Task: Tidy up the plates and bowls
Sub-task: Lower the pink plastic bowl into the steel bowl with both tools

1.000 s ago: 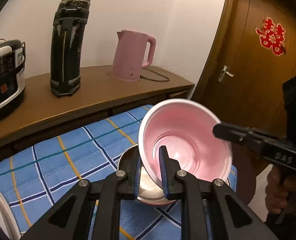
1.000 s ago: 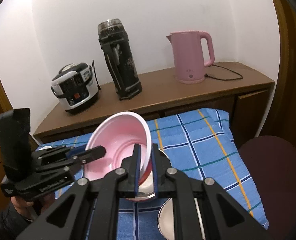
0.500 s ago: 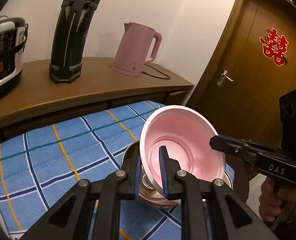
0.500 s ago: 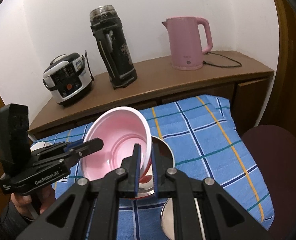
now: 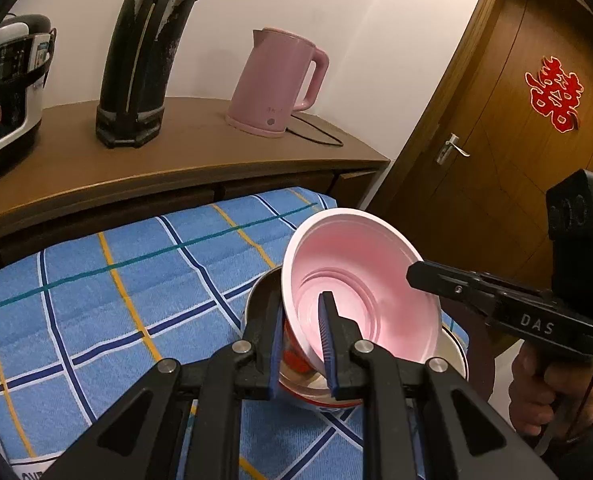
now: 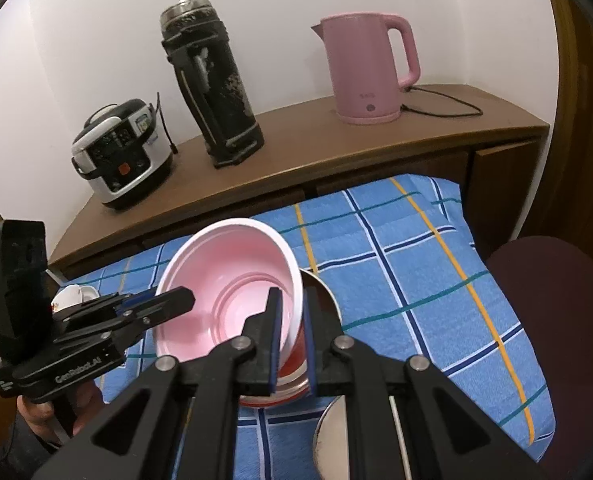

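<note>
A pink plastic bowl hangs tilted just above a metal bowl with a red outside on the blue checked cloth. My left gripper is shut on the pink bowl's near-left rim, one finger inside and one outside. My right gripper is shut on the opposite rim in the same way. Each gripper shows in the other's view: the right gripper at the bowl's right edge, the left gripper at its left edge. The pink bowl hides most of the metal bowl's inside.
A metal dish lies on the cloth near the front. A white cup sits at the left. On the wooden sideboard stand a rice cooker, a black flask and a pink kettle. A dark red chair stands at the right, a door beyond.
Both grippers have sunk a little with the pink bowl, bringing it closer over the metal bowl. Their hold on the rim is unchanged.
</note>
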A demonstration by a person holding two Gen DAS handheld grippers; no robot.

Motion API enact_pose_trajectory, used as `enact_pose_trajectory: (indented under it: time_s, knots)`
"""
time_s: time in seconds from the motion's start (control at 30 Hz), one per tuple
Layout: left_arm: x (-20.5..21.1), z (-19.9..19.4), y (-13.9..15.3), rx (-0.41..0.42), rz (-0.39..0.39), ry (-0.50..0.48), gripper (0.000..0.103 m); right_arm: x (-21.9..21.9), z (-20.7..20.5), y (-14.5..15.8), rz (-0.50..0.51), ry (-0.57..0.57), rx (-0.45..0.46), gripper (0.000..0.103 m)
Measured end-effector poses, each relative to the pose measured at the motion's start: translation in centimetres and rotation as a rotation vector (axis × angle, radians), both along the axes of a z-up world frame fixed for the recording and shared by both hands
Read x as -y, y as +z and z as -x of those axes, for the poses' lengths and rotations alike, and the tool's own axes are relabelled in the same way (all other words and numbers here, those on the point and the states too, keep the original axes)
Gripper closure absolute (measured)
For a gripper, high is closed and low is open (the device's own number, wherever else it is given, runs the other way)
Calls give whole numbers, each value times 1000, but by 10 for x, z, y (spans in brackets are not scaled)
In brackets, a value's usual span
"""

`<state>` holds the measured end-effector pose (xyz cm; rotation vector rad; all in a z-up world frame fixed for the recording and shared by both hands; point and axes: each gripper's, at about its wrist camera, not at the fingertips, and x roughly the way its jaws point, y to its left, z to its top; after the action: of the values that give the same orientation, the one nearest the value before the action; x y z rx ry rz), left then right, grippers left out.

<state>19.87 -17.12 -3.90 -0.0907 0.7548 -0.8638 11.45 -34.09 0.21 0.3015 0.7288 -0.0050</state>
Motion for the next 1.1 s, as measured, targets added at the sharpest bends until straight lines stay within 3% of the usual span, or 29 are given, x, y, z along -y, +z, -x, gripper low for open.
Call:
enact_pose_trajectory:
  time_s: [1.1]
  knots:
    - [6, -3, -10, -16, -46, 7, 84, -2, -15, -14, 43, -2, -58, 93]
